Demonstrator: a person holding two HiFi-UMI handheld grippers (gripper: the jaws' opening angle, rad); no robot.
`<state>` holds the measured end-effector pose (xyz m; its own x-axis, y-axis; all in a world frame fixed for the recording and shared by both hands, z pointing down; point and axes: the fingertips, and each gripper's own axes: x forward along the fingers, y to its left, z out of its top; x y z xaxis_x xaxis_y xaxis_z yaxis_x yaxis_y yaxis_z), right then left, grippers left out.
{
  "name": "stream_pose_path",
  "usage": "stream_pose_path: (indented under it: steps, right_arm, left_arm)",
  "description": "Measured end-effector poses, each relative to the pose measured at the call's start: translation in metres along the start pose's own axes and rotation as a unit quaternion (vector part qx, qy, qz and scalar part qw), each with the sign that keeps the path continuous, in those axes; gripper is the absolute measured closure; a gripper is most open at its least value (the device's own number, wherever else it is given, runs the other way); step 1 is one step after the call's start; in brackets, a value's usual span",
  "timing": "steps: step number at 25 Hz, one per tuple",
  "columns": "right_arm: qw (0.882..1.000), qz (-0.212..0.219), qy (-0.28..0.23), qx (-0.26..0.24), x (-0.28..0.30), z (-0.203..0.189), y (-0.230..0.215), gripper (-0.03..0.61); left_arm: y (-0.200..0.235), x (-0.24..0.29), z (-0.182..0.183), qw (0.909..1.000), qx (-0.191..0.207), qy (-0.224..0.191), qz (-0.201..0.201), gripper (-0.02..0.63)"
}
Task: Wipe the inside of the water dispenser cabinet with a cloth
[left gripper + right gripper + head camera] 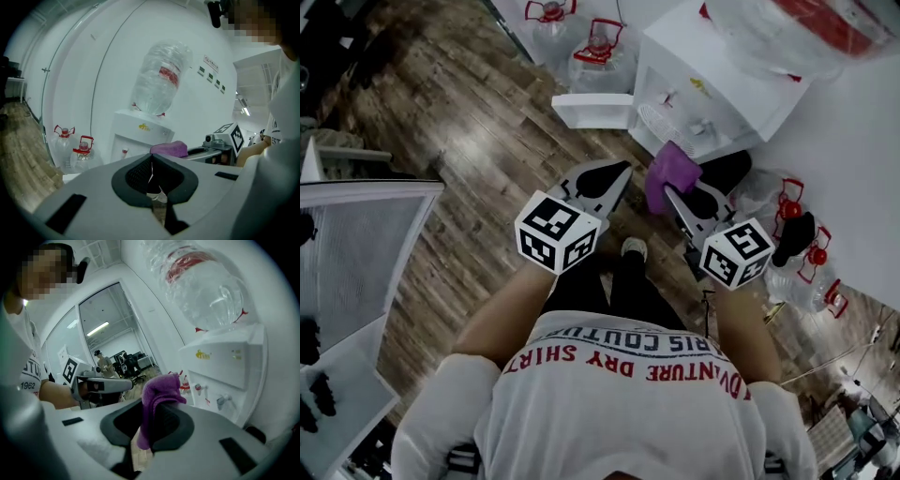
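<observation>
The purple cloth was held in the right gripper. In the right gripper view the two fingers of this gripper were seen closed tightly on the cloth, and its upper part was bunched above the tips. The left gripper was held just beside it, and the two were pointed the same way. In the left gripper view its fingers were pressed together and nothing was caught between them.

The cloth was kept close before the front of the white water dispenser, below the taps. Whether the cloth was touching the dispenser could not be told, and the inside of the cabinet was not shown in any view. A white panel was stuck out from the front of the dispenser toward the left of the head view. A big clear bottle was set upside down on top of the dispenser. Spare bottles with red handles were stood on the wooden floor beside the dispenser.
</observation>
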<state>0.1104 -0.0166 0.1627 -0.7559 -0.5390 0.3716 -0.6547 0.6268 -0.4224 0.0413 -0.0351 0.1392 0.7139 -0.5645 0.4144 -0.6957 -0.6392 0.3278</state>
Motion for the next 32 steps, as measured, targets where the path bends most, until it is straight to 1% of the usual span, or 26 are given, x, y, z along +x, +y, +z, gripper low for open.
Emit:
stream_pose_path:
  steps: [5, 10, 15, 19, 22, 26, 29, 32]
  right_arm:
    - [1.0, -0.017, 0.015, 0.007, 0.048, -0.048, -0.026, 0.515]
    - [1.0, -0.017, 0.023, 0.008, 0.108, -0.111, -0.057, 0.517]
    - [0.999, -0.014, 0.039, -0.021, 0.171, -0.185, -0.101, 0.517]
    - [0.997, -0.023, 0.046, -0.059, 0.208, -0.231, -0.146, 0.517]
    - [0.995, -0.034, 0.042, -0.08, 0.232, -0.256, -0.184, 0.517]
    - [0.994, -0.052, 0.035, -0.094, 0.255, -0.281, -0.232, 0.517]
    - [0.993, -0.067, 0.021, -0.098, 0.269, -0.287, -0.259, 0.516]
    - [0.991, -0.085, 0.008, -0.105, 0.28, -0.289, -0.28, 0.515]
  left_arm:
    - [0.05, 0.017, -0.053, 0.9998, -0.007, 0.019, -0.003, 0.586]
    - [0.108, 0.045, -0.124, 0.9996, -0.014, 0.023, 0.006, 0.586]
    - [0.167, 0.089, -0.204, 0.9995, -0.015, 0.022, 0.018, 0.586]
    - [0.215, 0.125, -0.251, 0.9996, -0.008, 0.015, 0.023, 0.586]
    - [0.244, 0.152, -0.279, 0.9997, -0.004, 0.015, 0.016, 0.586]
    - [0.266, 0.19, -0.306, 0.9994, 0.026, 0.021, -0.001, 0.586]
    - [0.277, 0.212, -0.317, 0.9991, 0.032, 0.022, -0.018, 0.586]
    - [0.286, 0.229, -0.32, 0.9988, 0.039, 0.016, -0.027, 0.586]
